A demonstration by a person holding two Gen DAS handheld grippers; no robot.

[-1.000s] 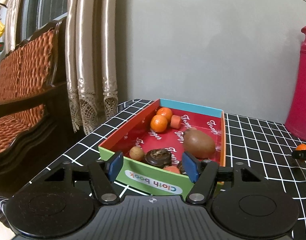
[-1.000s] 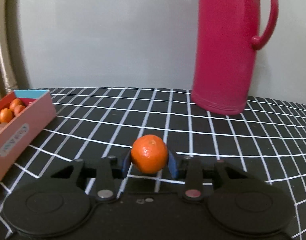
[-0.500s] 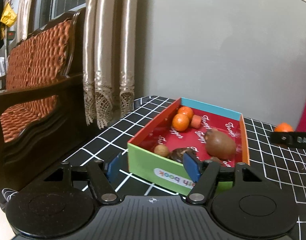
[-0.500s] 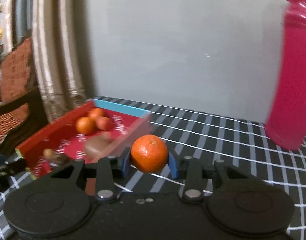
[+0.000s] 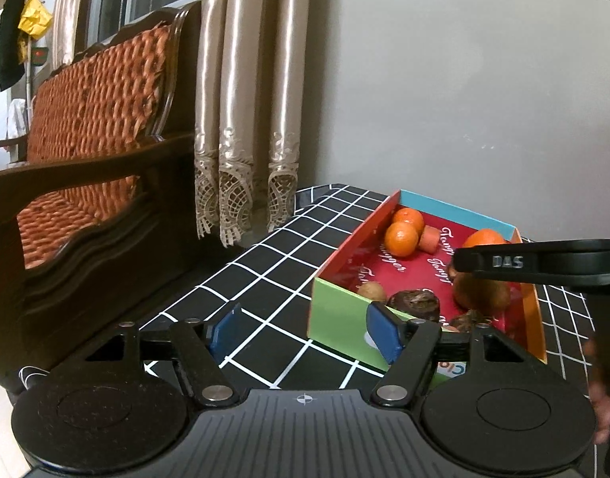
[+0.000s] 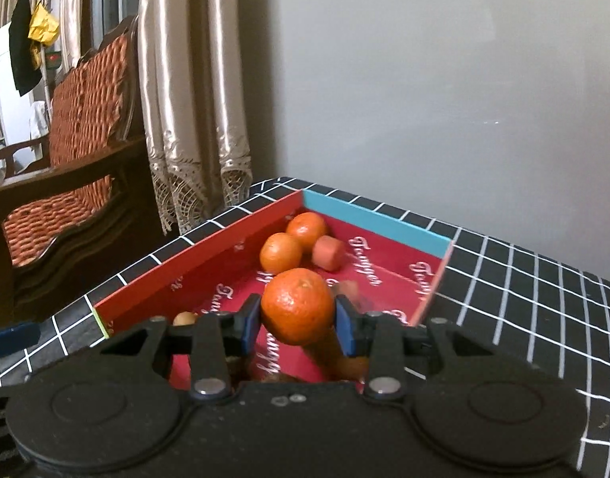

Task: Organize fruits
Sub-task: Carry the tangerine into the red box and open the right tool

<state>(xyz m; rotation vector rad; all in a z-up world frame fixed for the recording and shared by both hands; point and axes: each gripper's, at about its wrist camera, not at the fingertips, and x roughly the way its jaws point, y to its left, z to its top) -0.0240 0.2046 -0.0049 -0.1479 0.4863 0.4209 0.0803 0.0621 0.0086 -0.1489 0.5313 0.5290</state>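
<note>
Your right hand-held gripper clamps a mandarin above the box; two mandarins lie at its 12 o'clock end. Release remains. Left hand-held gripper half open, empty.

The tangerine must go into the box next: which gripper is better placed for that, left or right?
Right. The right gripper already clamps the tangerine and hangs over the box. The left gripper is open, empty, beside the box.
</note>
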